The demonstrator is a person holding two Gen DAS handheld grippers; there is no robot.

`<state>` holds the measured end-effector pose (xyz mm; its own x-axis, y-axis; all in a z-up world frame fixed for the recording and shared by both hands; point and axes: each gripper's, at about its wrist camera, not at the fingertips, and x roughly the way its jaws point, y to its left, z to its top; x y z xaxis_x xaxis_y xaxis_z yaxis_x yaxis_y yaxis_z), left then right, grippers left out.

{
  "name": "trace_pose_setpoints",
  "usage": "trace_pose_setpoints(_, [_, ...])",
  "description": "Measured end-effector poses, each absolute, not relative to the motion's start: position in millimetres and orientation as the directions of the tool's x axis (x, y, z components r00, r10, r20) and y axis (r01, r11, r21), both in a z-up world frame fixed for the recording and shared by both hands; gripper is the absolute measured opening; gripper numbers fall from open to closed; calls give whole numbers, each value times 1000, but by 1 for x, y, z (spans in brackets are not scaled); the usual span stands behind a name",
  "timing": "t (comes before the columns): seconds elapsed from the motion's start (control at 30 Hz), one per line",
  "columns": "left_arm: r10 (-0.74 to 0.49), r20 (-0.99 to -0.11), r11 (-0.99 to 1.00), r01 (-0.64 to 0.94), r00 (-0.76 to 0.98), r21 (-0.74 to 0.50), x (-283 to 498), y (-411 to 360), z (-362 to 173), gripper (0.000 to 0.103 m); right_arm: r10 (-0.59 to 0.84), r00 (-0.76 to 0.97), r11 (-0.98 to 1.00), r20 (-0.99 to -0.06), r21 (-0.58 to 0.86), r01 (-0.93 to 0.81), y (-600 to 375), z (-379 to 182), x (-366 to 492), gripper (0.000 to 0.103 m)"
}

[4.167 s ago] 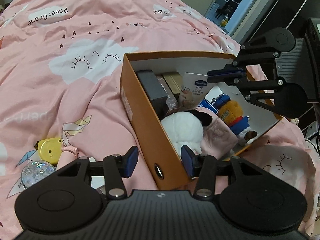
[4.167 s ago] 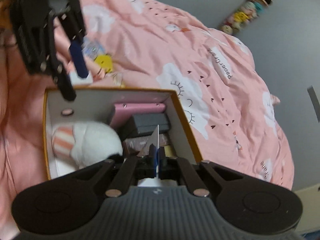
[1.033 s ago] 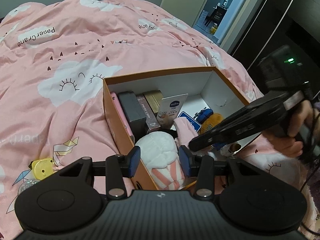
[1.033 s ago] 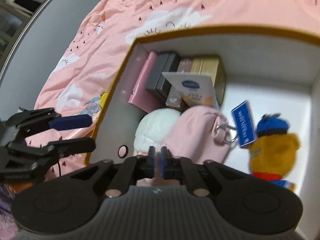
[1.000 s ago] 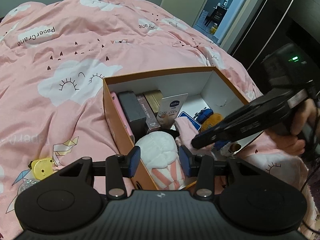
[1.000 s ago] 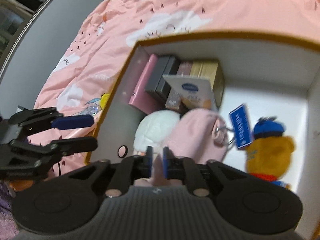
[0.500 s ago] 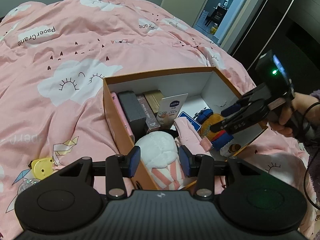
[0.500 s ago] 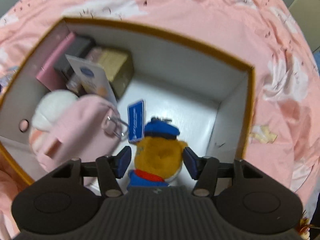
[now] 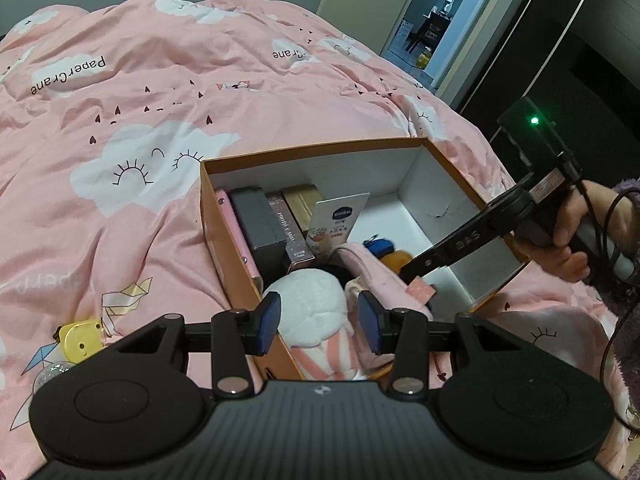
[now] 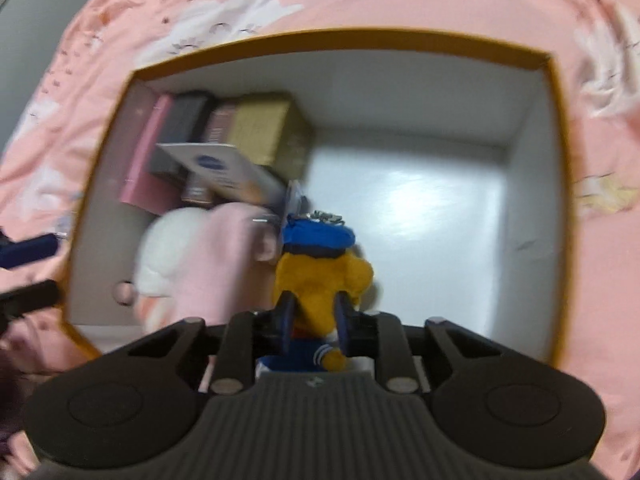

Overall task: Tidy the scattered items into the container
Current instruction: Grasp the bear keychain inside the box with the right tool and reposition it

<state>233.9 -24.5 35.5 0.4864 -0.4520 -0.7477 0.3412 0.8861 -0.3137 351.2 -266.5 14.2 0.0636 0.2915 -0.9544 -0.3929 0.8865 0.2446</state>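
my right gripper [image 10: 314,322] is clamped on the orange plush toy [image 10: 320,276] with the blue cap, inside the orange box [image 9: 224,240] on the bed [image 9: 140,120]. my left gripper [image 9: 318,328] hangs with its 2 fingers apart and empty over the near corner of the box, above the white plush [image 9: 316,312]. pink pouch [image 9: 376,276], 4 small upright boxes and a white card lie in the box too. yellow trinket [image 9: 80,338] lies on the quilt left of the box.

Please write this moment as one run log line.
left gripper: open, idle | right gripper: shut on orange plush | place: inside box
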Motion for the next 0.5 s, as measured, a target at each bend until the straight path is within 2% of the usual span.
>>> trace_pose_setpoints(0.2, [-448, -746, 889, 332, 492, -315, 232, -21, 36, 49, 258, 89, 880, -962, 196, -433, -252, 14, 347, 23])
trace_pose_setpoints(0.3, [-442, -749, 893, 318, 493, -318, 232, -17, 35, 49, 239, 124, 876, -963, 158, -456, -250, 19, 341, 27])
trace_pose_setpoints(0.5, [-421, -745, 906, 283, 517, -315, 226, -3, 39, 49, 211, 230, 851, -950, 63, -521, -240, 33, 323, 27])
